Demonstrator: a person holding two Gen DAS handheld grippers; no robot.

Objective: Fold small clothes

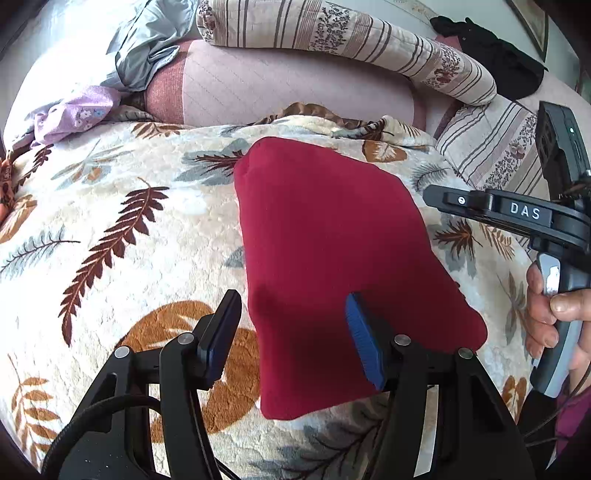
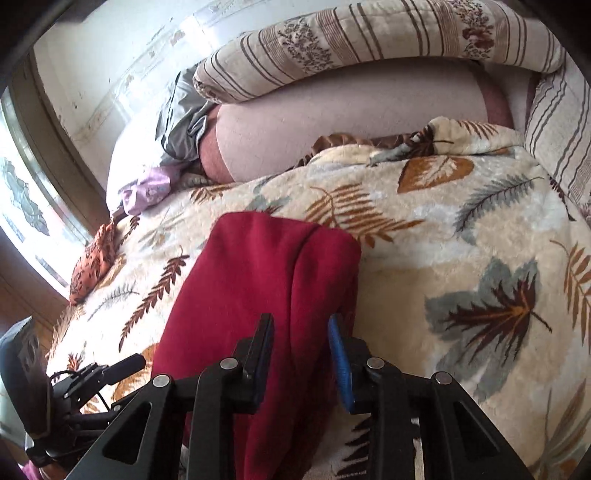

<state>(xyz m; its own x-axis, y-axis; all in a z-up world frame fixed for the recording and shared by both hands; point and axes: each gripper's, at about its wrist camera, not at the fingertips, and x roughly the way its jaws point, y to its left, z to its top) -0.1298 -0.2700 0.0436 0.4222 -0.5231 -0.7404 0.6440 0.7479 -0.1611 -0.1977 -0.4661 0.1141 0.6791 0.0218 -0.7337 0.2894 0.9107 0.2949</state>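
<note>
The red cloth (image 1: pixel 332 266) lies folded on the leaf-print blanket (image 1: pixel 110 229) of the bed, near the front edge, a rough rectangle with rounded corners. It looks like soft, matte knit: light, limp, likely to sag and slide open if lifted from one point, so a pinch at two corners or along a folded edge should hold its shape best. The blanket is plush fleece (it may cling a little to the knit). The left tongs (image 1: pixel 291 332) stand released, one pad over the blanket, one over the cloth. The right tongs (image 2: pixel 301 354) are half-closed with nothing pinched, above the cloth's near edge. A striped quilted bolster (image 1: pixel 332 33) lies behind.
</note>
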